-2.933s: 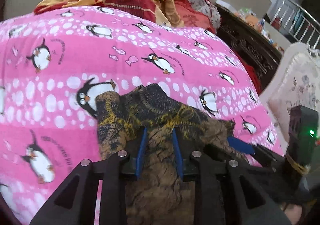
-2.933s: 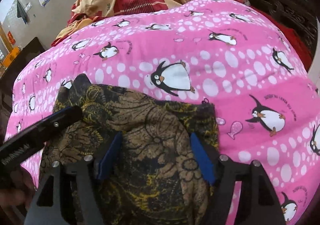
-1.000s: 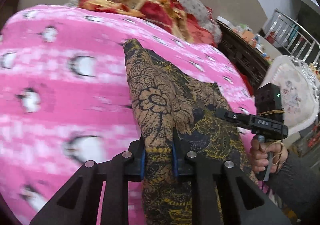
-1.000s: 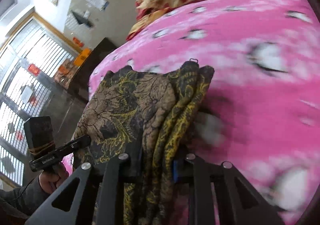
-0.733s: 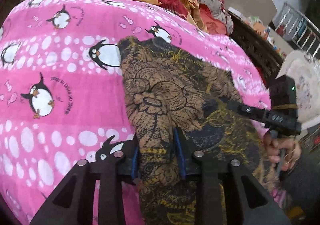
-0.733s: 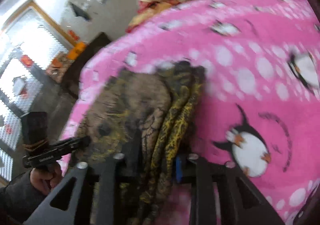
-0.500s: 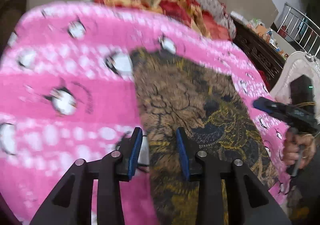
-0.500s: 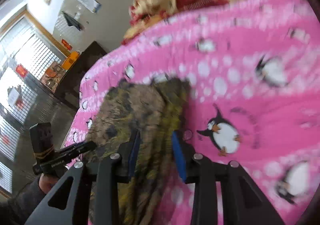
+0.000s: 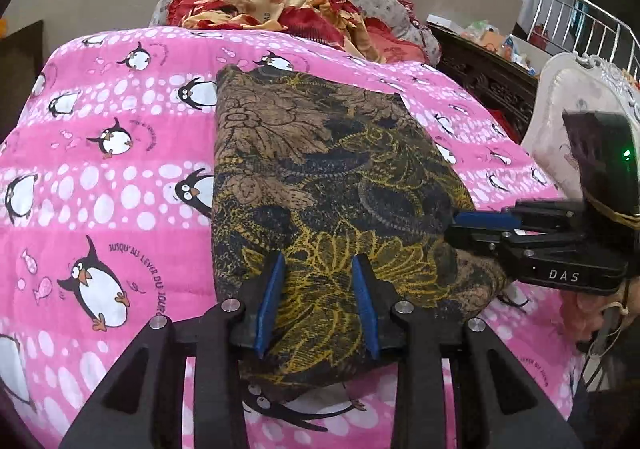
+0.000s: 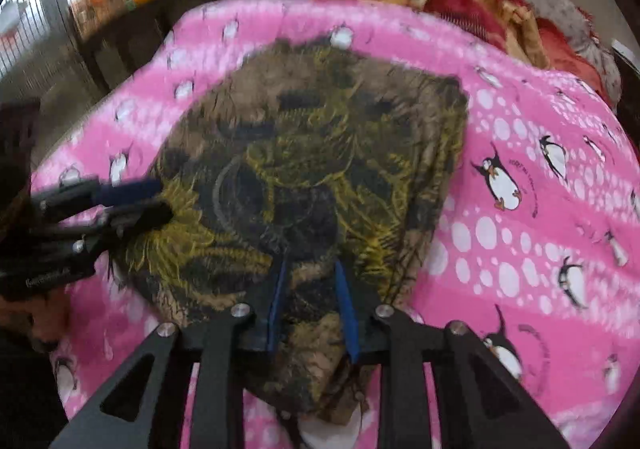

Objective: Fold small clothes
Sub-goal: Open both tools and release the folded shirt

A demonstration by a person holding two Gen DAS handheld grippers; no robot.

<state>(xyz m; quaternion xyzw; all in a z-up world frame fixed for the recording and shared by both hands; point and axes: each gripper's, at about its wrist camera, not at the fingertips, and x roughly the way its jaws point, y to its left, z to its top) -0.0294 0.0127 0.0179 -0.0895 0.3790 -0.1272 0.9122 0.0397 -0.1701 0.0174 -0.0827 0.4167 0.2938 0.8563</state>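
A brown, black and yellow floral garment (image 9: pixel 320 185) lies folded flat in a long slab on the pink penguin blanket (image 9: pixel 100 169). It also shows in the right wrist view (image 10: pixel 312 177). My left gripper (image 9: pixel 318 303) is open over the garment's near end, holding nothing. My right gripper (image 10: pixel 310 301) is open over the garment's near edge, holding nothing. In the left wrist view the right gripper (image 9: pixel 480 223) reaches in from the right, at the garment's right edge. In the right wrist view the left gripper (image 10: pixel 152 201) reaches in from the left.
A heap of red and orange bedding (image 9: pixel 288 5) lies at the far end of the bed. A dark carved wooden headboard (image 9: pixel 480 77) and a white padded chair (image 9: pixel 580 109) stand at the right. A dark cabinet (image 10: pixel 132 29) stands beyond the bed's left side.
Both grippers held the garment and laid it flat on the blanket. Both have since opened, let it go, and drawn back a little.
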